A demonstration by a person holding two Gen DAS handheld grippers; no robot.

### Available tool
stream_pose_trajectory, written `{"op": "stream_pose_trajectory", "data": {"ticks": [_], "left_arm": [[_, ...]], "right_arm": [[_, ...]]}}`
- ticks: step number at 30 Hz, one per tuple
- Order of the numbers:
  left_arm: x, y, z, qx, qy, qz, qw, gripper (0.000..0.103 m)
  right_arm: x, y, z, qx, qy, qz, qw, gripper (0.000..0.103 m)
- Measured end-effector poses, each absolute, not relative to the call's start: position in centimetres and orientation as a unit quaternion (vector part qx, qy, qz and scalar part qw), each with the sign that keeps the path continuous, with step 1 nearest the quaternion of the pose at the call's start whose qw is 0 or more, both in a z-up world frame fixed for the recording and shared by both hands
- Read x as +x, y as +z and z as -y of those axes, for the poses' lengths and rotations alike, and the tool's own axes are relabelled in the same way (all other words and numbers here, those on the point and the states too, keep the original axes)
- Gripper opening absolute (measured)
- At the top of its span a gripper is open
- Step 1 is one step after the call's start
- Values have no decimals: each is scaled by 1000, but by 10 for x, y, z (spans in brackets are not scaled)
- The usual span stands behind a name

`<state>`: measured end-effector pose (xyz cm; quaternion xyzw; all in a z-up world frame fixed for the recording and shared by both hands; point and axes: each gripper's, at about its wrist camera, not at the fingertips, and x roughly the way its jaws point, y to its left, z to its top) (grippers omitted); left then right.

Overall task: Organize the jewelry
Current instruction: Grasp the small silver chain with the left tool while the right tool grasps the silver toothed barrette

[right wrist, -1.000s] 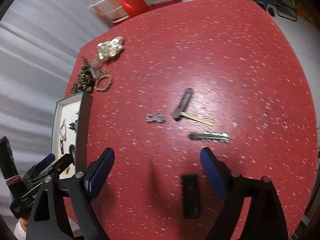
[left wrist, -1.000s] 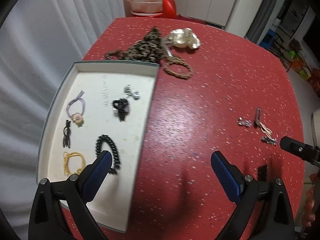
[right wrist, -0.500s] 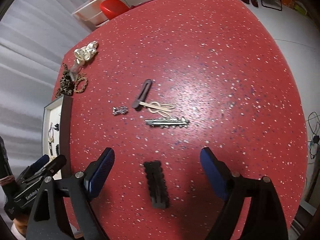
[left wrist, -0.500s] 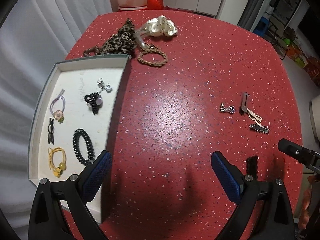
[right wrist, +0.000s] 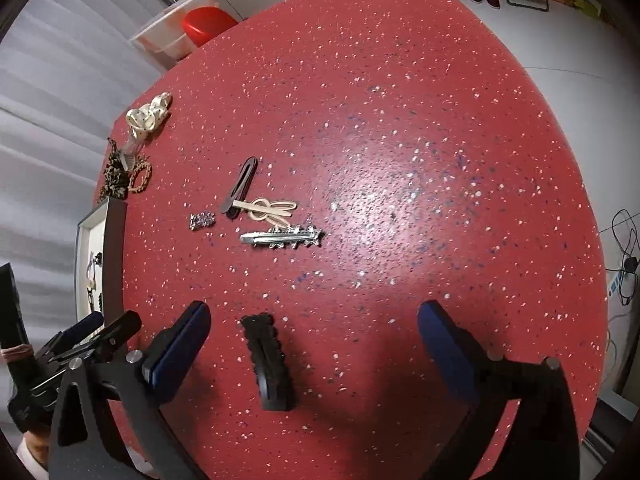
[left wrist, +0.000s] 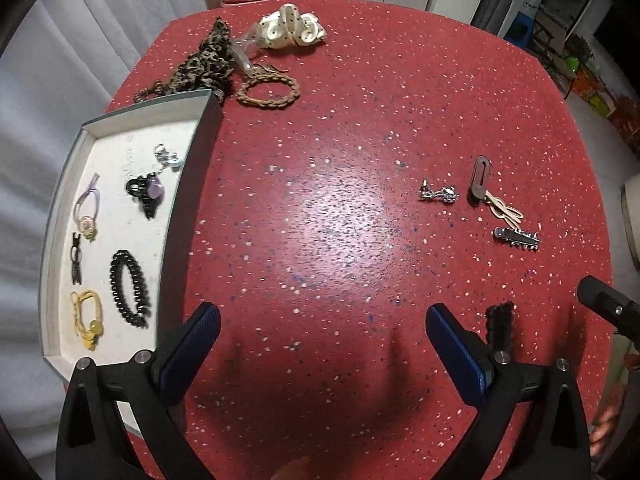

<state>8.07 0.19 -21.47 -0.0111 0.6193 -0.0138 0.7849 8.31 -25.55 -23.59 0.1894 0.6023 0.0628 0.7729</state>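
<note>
While the right gripper point(right wrist: 312, 344) hangs over the near right part of the red speckled table point(right wrist: 400, 120), its jaws are opening, already wide, and the black hair clip point(right wrist: 267, 364) lies flat on the table between them, nearer the left finger, untouched. The clip's long axis runs away from the camera, roughly along the fingers, so I judge a squeeze would meet its long scalloped sides. The left gripper point(left wrist: 320, 344) is also spread wide and empty, over bare table just beside the tray's point(left wrist: 192, 184) right wall; the clip sits just outside its right finger, so the right hand is the nearer one.

The white-lined tray at the left edge holds six pieces. Four loose pieces bunch at the far left corner. Mid-table on the right lie four small clips, among them a silver toothed barrette point(right wrist: 282, 237).
</note>
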Motion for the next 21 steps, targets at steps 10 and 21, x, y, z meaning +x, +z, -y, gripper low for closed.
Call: {"op": "stream_pose_trajectory", "data": {"ticks": [10, 21], "left_arm": [[86, -229, 0, -10, -1, -632, 775, 103], [104, -236, 1, -37, -21, -620, 784, 103]], "right_arm": [[92, -239, 247, 132, 86, -621, 768, 103], [107, -237, 219, 51, 129, -597, 790, 96]]}}
